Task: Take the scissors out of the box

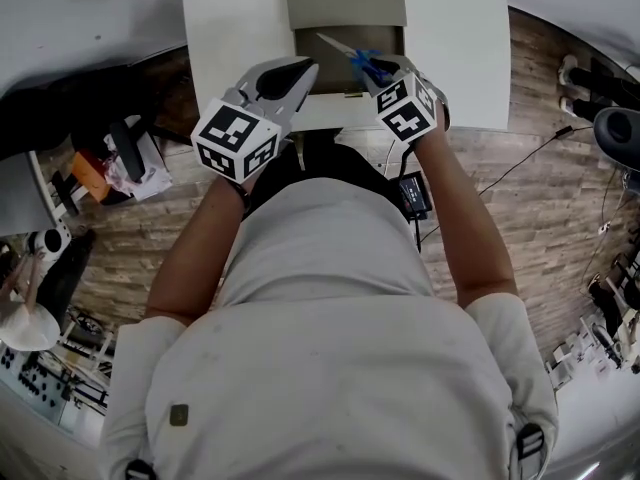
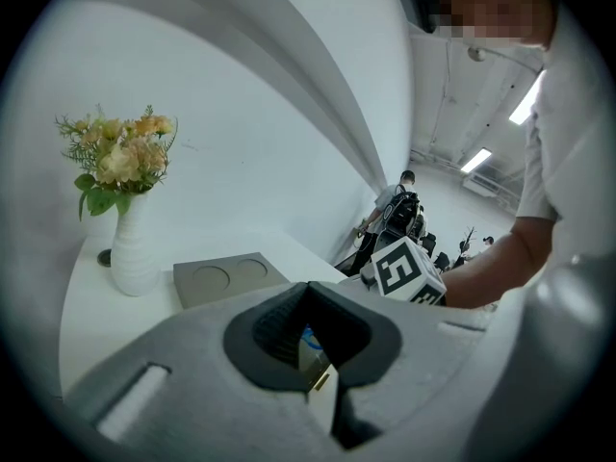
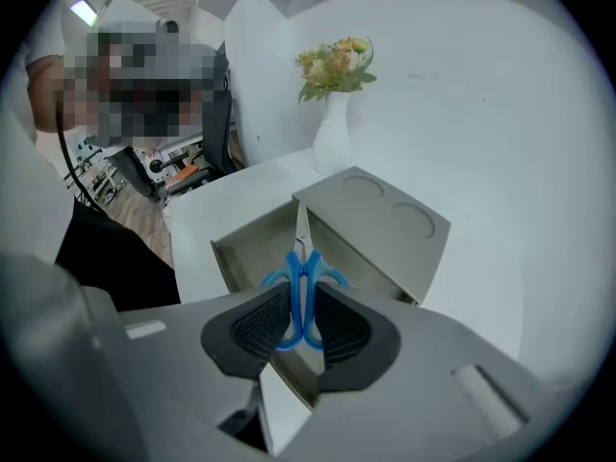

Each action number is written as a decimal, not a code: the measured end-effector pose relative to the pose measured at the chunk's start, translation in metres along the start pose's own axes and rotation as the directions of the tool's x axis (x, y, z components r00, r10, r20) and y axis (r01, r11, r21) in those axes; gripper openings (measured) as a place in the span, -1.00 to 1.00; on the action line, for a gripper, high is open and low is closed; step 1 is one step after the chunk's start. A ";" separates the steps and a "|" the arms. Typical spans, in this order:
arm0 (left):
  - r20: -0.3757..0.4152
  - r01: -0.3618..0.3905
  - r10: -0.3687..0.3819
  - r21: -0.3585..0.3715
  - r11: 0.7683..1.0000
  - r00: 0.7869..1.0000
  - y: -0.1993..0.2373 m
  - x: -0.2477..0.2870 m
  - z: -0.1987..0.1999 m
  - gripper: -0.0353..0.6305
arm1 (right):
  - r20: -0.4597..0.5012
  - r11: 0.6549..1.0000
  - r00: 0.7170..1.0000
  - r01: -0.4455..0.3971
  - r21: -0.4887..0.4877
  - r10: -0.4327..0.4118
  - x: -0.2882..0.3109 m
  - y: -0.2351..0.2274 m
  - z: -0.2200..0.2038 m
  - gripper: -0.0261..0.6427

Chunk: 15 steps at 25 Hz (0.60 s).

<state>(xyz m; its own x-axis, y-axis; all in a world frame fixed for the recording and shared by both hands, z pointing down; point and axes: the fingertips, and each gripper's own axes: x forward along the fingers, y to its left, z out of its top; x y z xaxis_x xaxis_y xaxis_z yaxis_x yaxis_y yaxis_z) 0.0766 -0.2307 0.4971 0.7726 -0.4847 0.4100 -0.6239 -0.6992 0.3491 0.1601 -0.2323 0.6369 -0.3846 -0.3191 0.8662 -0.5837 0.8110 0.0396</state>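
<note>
The right claw (image 3: 300,327), clamped on the scissors (image 3: 302,263) by their handles, should lift straight, blades at 12 o'clock clearing the box (image 3: 224,254), whose wall the left claw (image 2: 314,346) pinches

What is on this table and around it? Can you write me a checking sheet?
Surface: white table, smooth.
Job's things: grey box, open; blue-handled scissors held over its open tray.
Clutter: white vase of flowers on the table, apart from the box.
Tools: right tool shut on the scissors' handles; left tool shut on the box's wall.
Cables: black cable trailing over the floor.
Surroundings: wooden floor; equipment piled at the left; people far off.
</note>
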 end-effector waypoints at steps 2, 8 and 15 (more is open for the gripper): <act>0.007 0.002 -0.002 0.008 1.000 1.000 -0.002 -0.001 0.005 -0.88 | 0.041 1.000 0.999 0.020 0.015 -0.020 -0.011 -0.001 0.010 -0.62; 0.031 0.008 -0.009 0.032 0.999 0.999 -0.007 -0.012 0.022 -0.88 | 0.170 0.996 0.983 0.060 0.071 -0.071 -0.053 -0.004 0.046 -0.62; 0.088 0.023 -0.030 0.074 0.997 0.996 -0.018 -0.029 0.056 -0.88 | 0.298 0.987 0.946 0.094 0.134 -0.130 -0.103 -0.008 0.083 -0.62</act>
<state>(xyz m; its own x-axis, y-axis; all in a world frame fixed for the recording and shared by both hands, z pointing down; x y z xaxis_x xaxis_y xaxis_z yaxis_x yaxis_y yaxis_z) 0.0720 -0.2330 0.4317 0.7983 -0.5081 0.3234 -0.5953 -0.7472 0.2954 0.1451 -0.2462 0.5063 -0.5009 -0.5537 0.6652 -0.7076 0.7046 0.0537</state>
